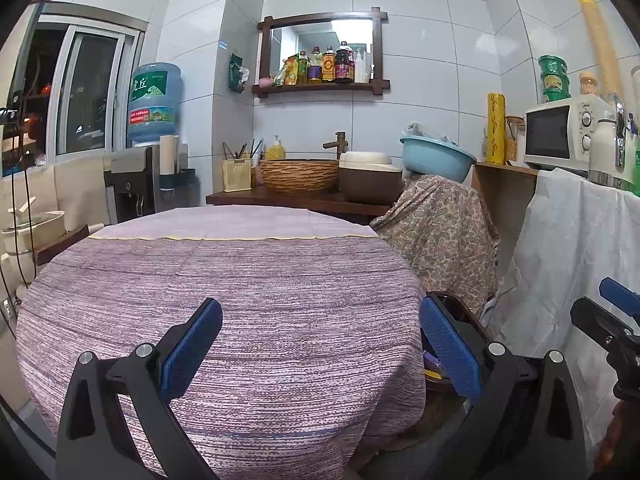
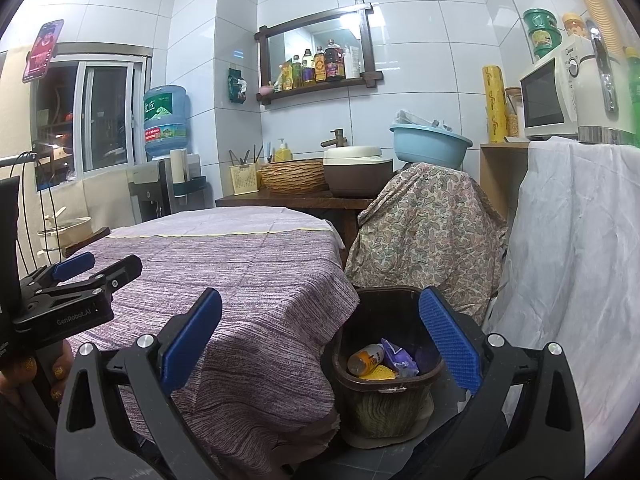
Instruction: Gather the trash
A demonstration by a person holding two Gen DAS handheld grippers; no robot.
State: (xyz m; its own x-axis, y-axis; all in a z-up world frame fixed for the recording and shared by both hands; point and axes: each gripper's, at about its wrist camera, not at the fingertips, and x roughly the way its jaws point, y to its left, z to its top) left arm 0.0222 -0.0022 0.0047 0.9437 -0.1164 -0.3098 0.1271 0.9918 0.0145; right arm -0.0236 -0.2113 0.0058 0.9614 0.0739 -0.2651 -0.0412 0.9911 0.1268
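The dark trash bin (image 2: 384, 364) stands on the floor just beside the table's draped edge, holding an orange-capped bottle (image 2: 365, 358), a purple wrapper (image 2: 400, 360) and a yellow piece. The right gripper (image 2: 320, 344) hovers above it, fingers spread wide, empty. The left gripper (image 1: 320, 352) gapes likewise over the purple tablecloth (image 1: 224, 280).

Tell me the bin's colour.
Dark brown; the bin shows best in the right wrist view.

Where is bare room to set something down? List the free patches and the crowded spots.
Free: the whole tablecloth, from the near edge back to the yellow seam. Crowded: the counter behind, filled by basket, cooker and chopstick holder; the bin beside the table holds trash.
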